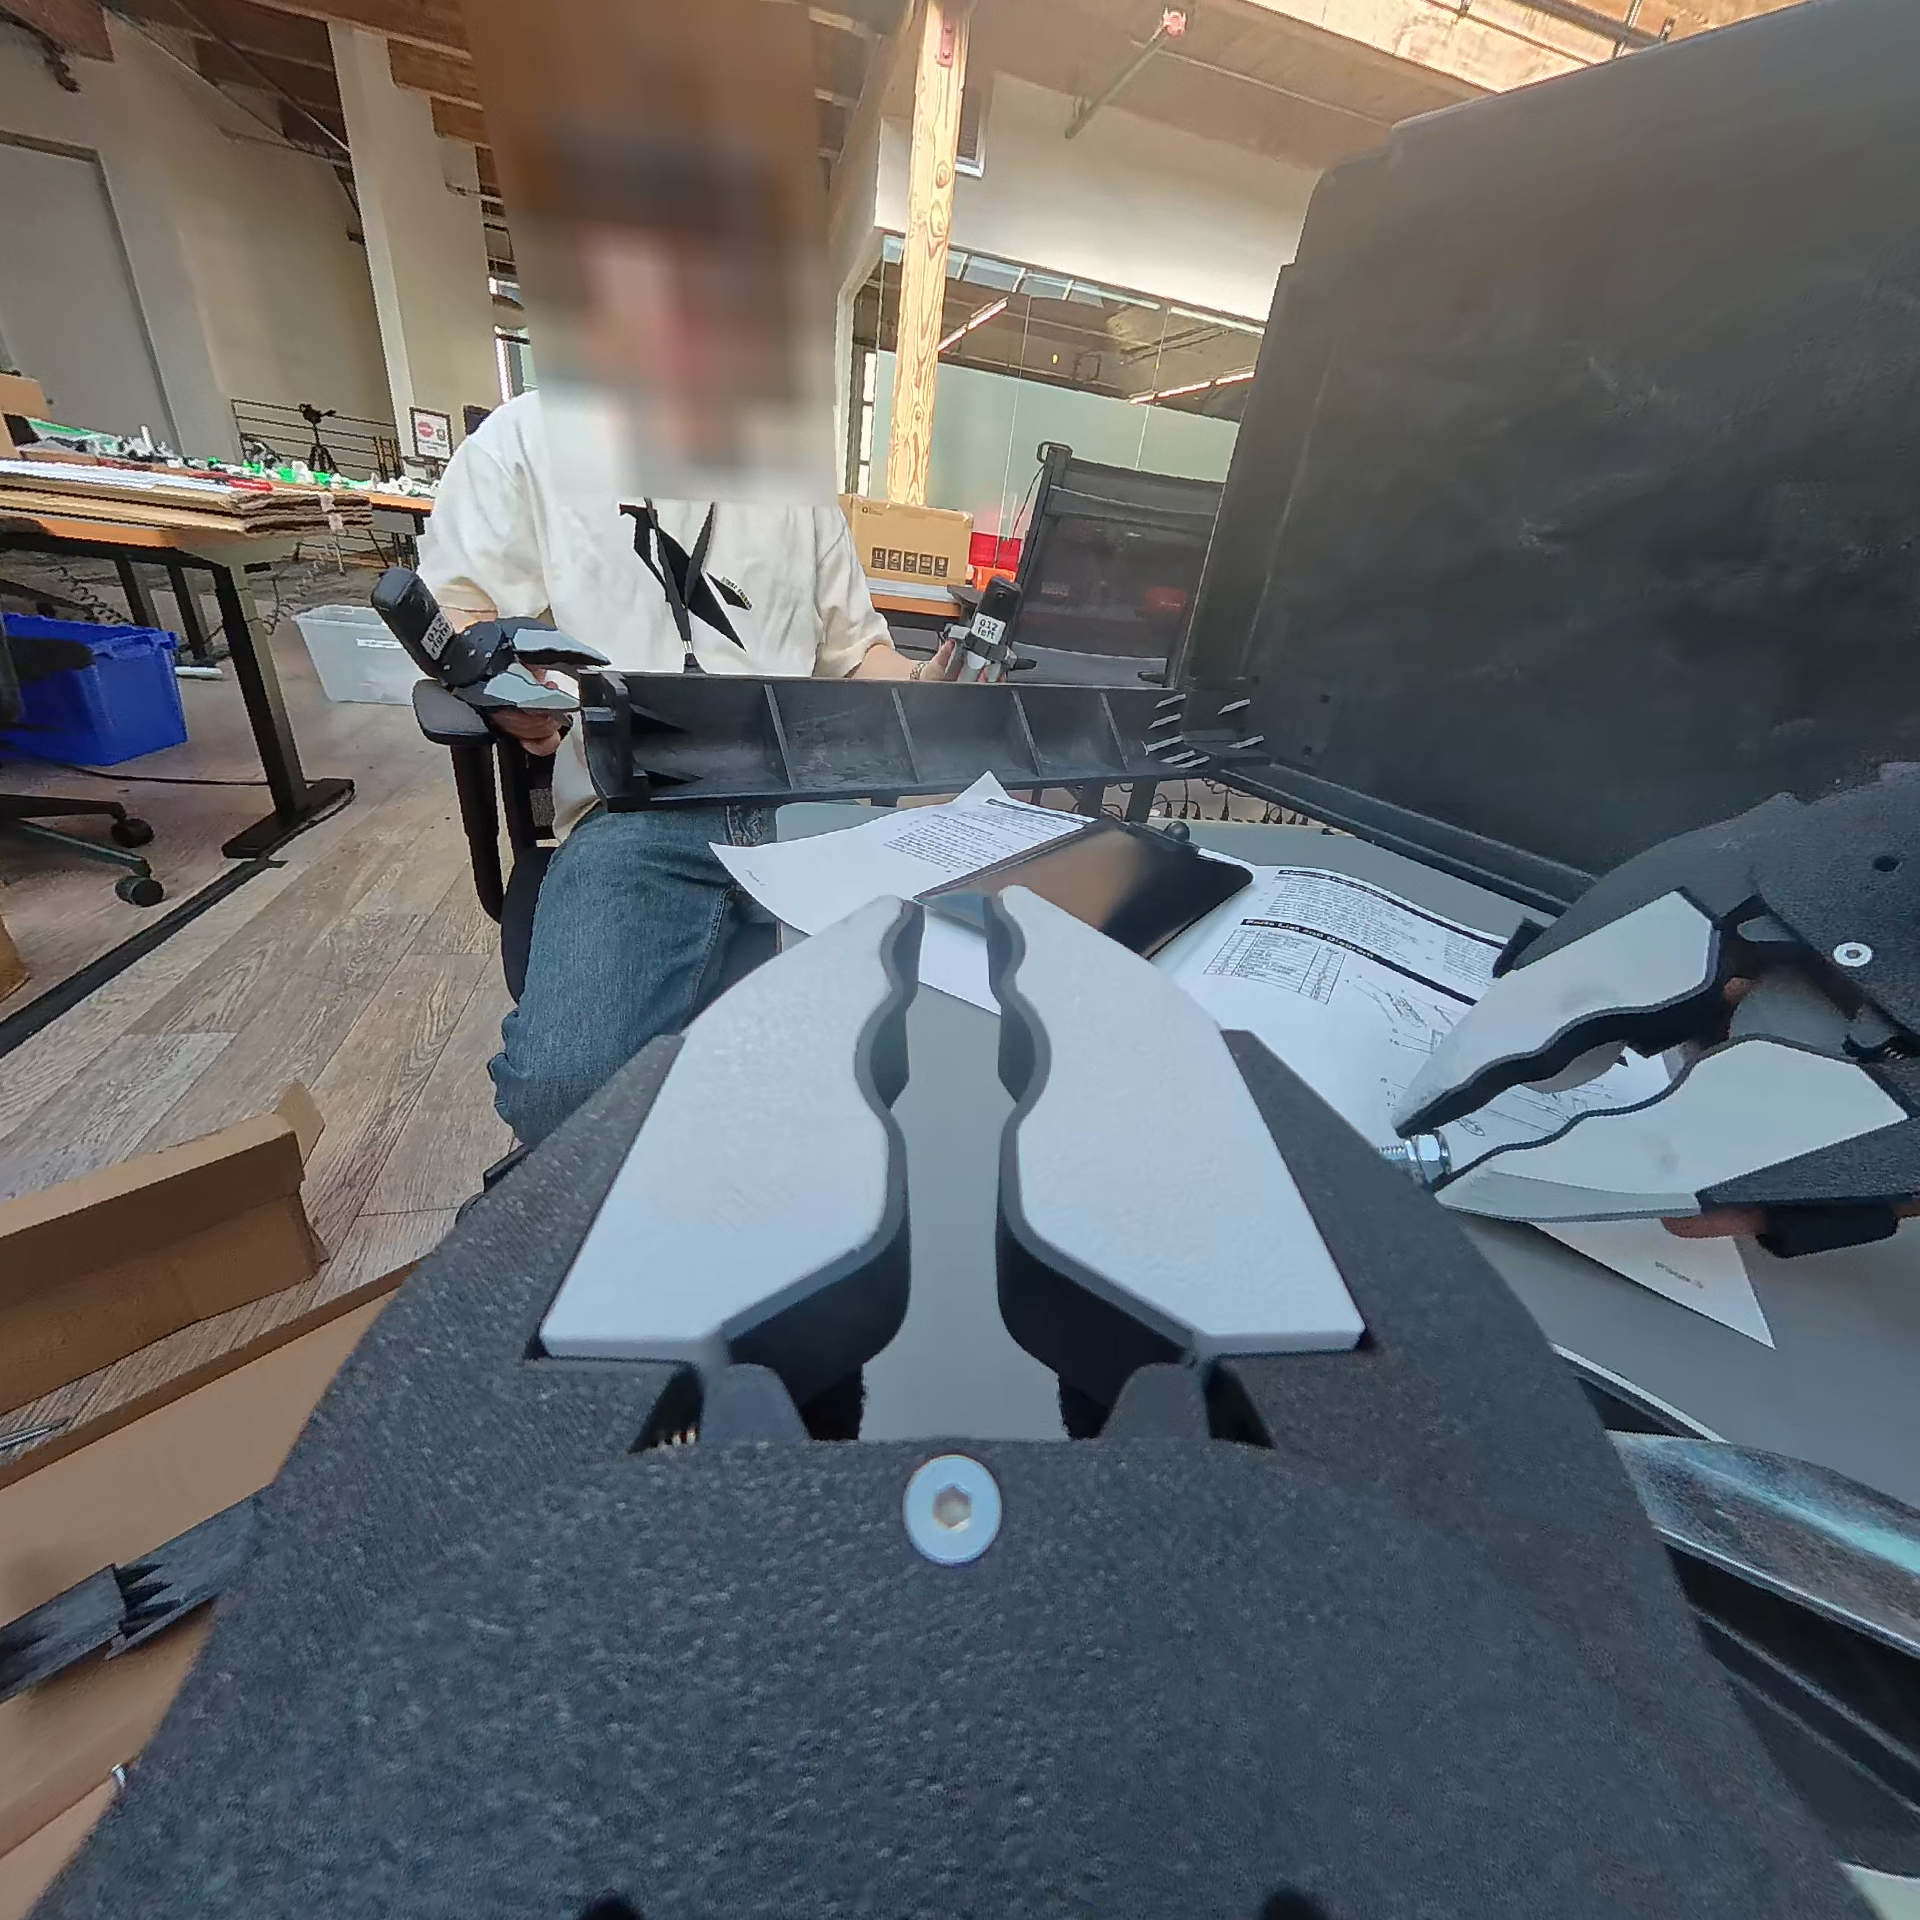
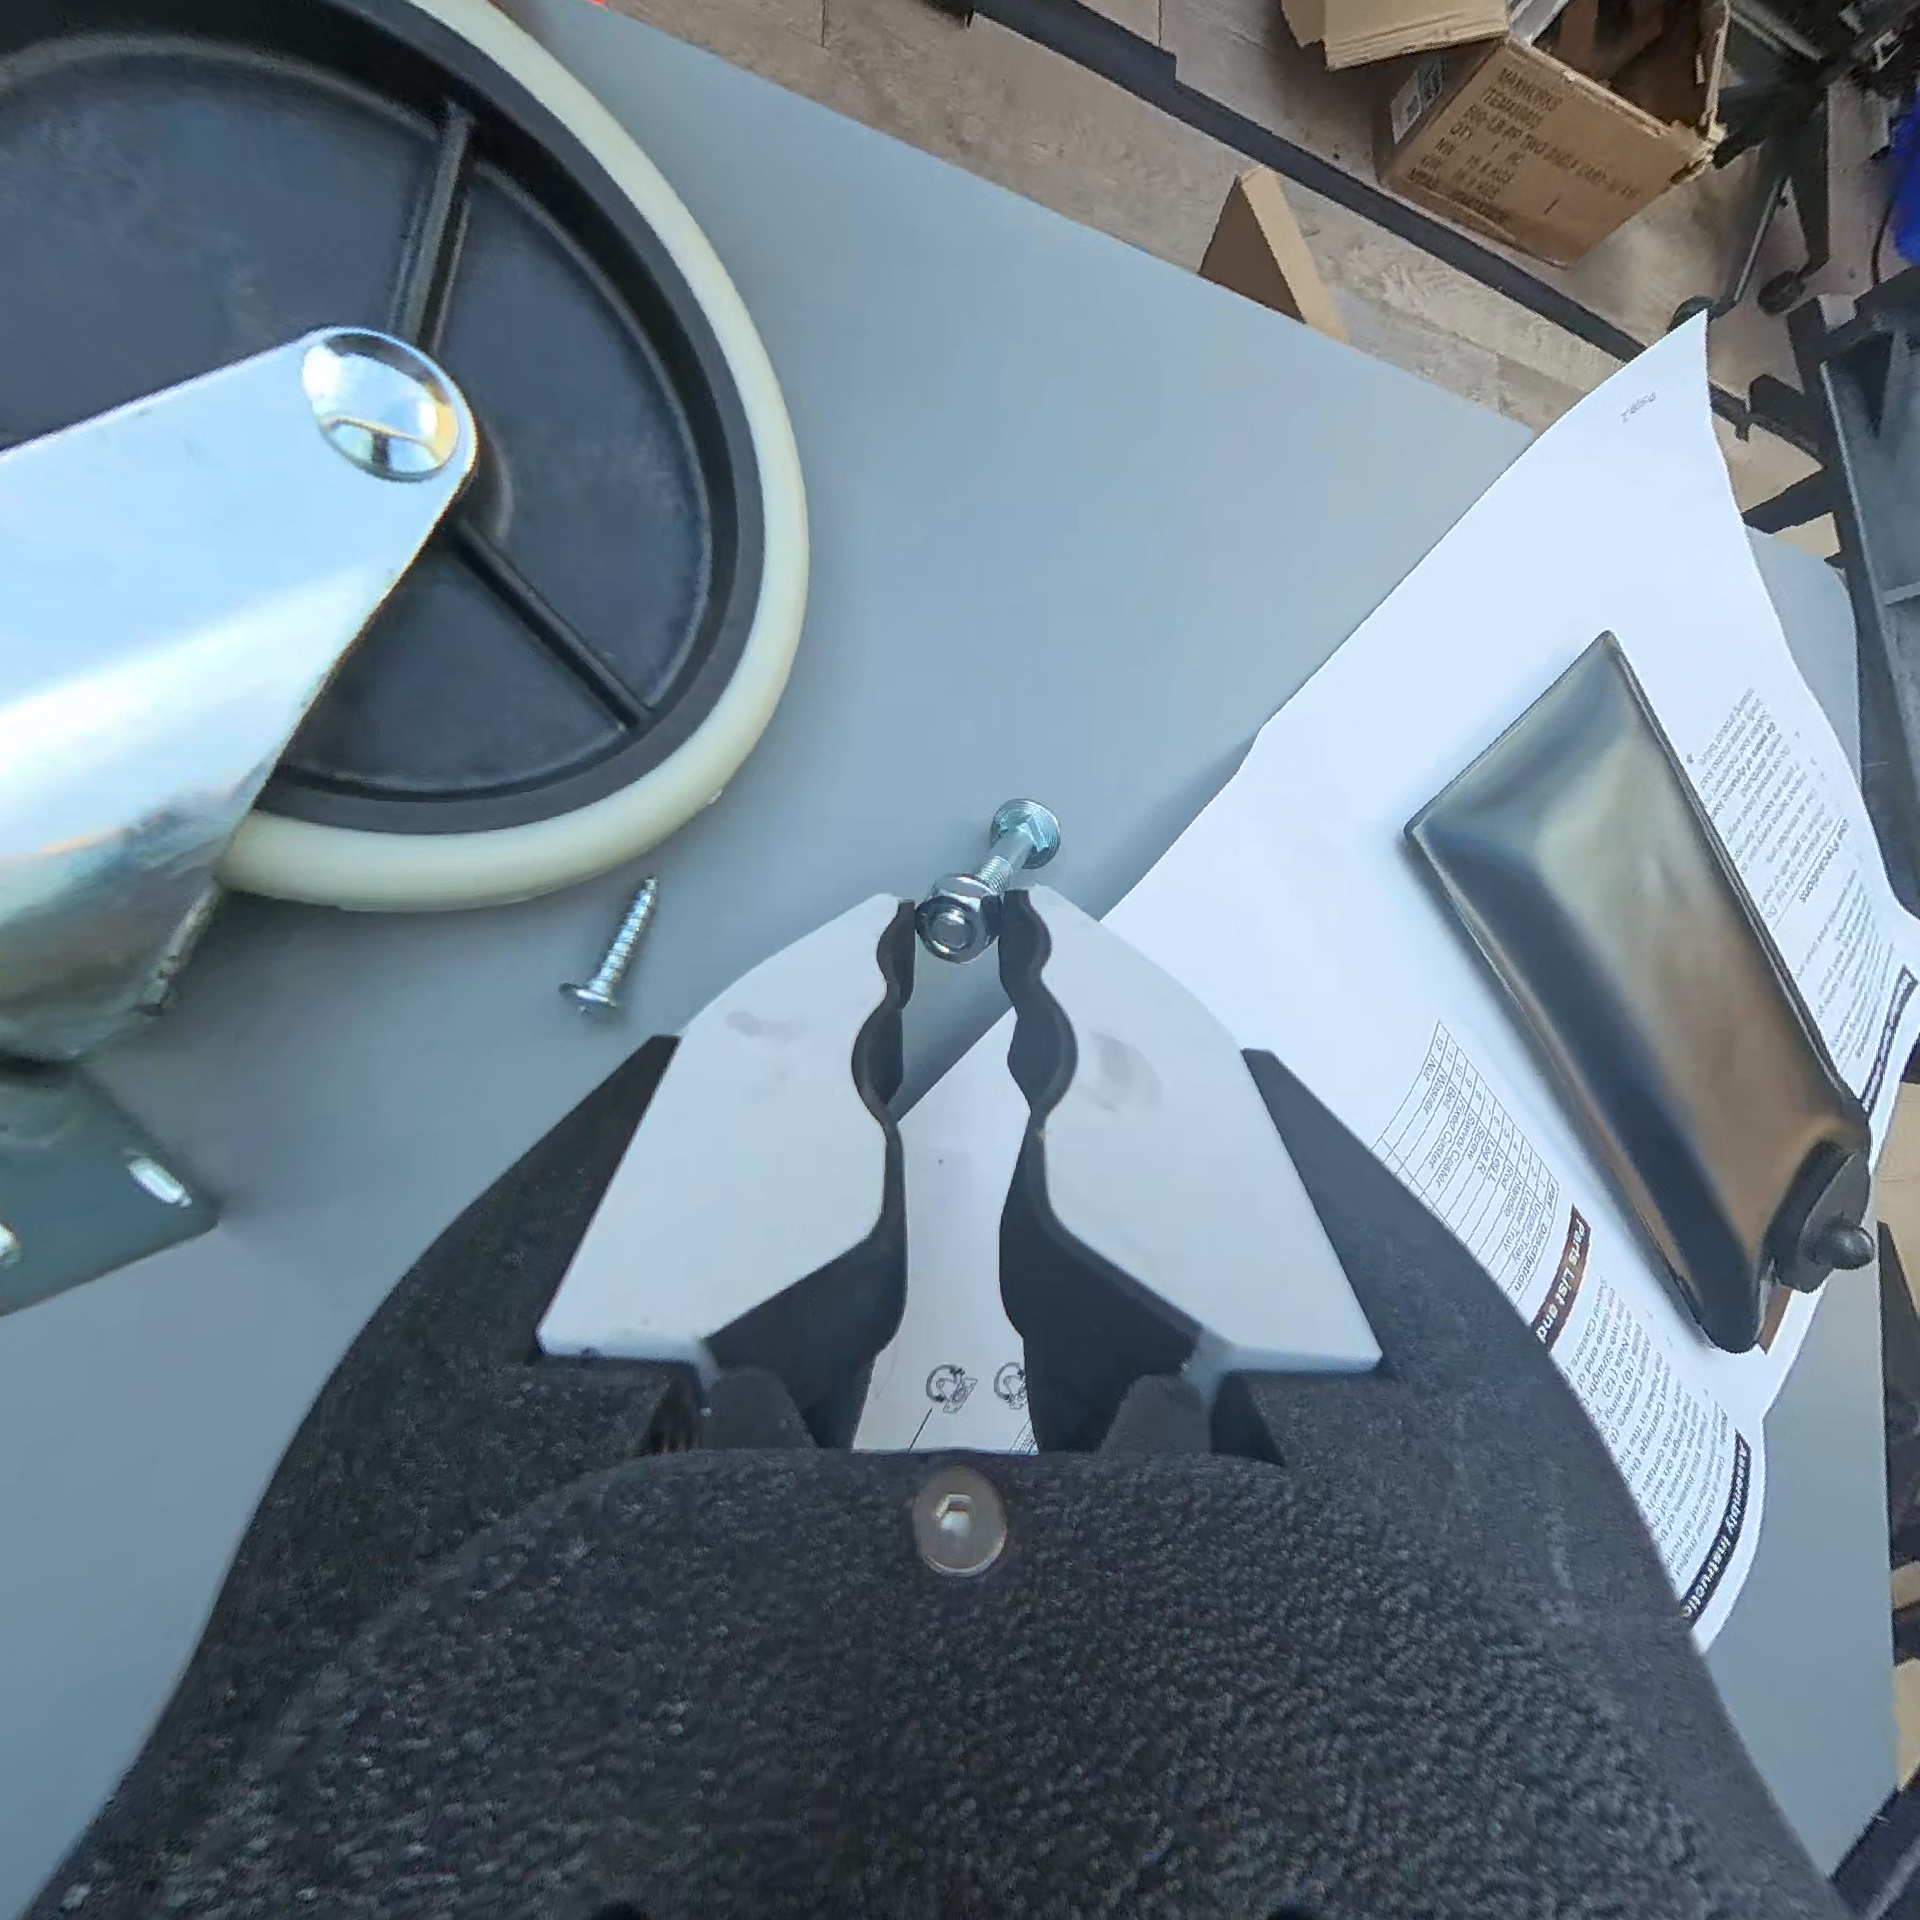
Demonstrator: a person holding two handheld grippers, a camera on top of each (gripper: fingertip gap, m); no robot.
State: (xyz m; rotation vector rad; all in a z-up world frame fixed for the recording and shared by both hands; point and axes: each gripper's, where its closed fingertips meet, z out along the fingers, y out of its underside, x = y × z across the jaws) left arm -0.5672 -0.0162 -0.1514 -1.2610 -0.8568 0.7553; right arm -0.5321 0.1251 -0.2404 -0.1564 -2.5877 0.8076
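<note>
My right gripper [image 2: 958,914] is shut on the nut of a silver bolt [image 2: 1003,868]. The bolt's round head points away from me, over the grey table [image 2: 1039,468]. The left wrist view shows the same grasp from the side, with the nut [image 1: 1421,1153] pinched at the right gripper's [image 1: 1418,1162] tips. My left gripper [image 1: 954,912] hovers over the table's near edge with its fingers a little apart. Nothing is between them. Beyond its tips lies a glossy black rectangular piece [image 1: 1101,894] on printed sheets [image 1: 1351,977].
A large caster wheel [image 2: 416,520] in a zinc bracket [image 2: 156,582] lies at the left, with a loose screw [image 2: 613,951] beside it. A black ribbed beam [image 1: 883,727] and an upright black panel [image 1: 1558,468] stand at the far side. A seated person [image 1: 623,561] holds two grippers. Cardboard [image 1: 156,1226] lies left. Spacing between my two grippers at the tips: around 15 centimeters. The loose screw [image 2: 613,951] is about 5 centimeters from my right fingertips and 20 centimeters from my left.
</note>
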